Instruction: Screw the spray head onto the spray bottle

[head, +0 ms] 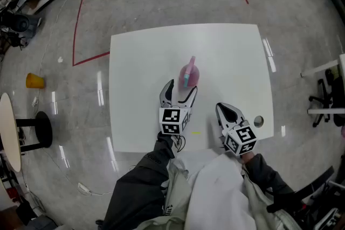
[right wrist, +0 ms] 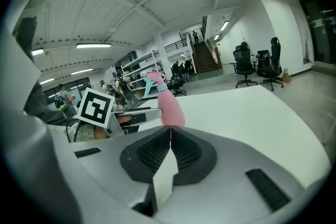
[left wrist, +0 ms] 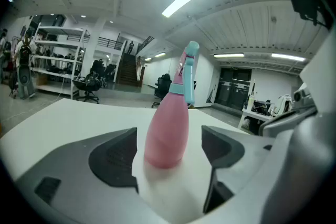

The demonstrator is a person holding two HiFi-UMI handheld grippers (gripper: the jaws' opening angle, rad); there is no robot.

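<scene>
Left gripper point(head: 181, 90): jaws spread wide, gripping nothing. Pink plastic pear-shaped spray bottle point(left wrist: 167, 134) upright in gap at jaw tips, clear space either side, pads not touching.

Right gripper point(right wrist: 170, 136): jaws pressed together, nothing between. Held low near front table edge, apart from bottle on its right.

Pink-and-teal plastic spray head point(left wrist: 188, 73) seated on bottle neck, teal collar at joint. Thread tightness impossible to tell.

Bottle near middle of white rectangular table point(head: 140, 62).

Small grey round object point(head: 258, 122) on table beside right gripper.

Yellow cup point(head: 35, 81) on glossy grey floor, far left.
</scene>
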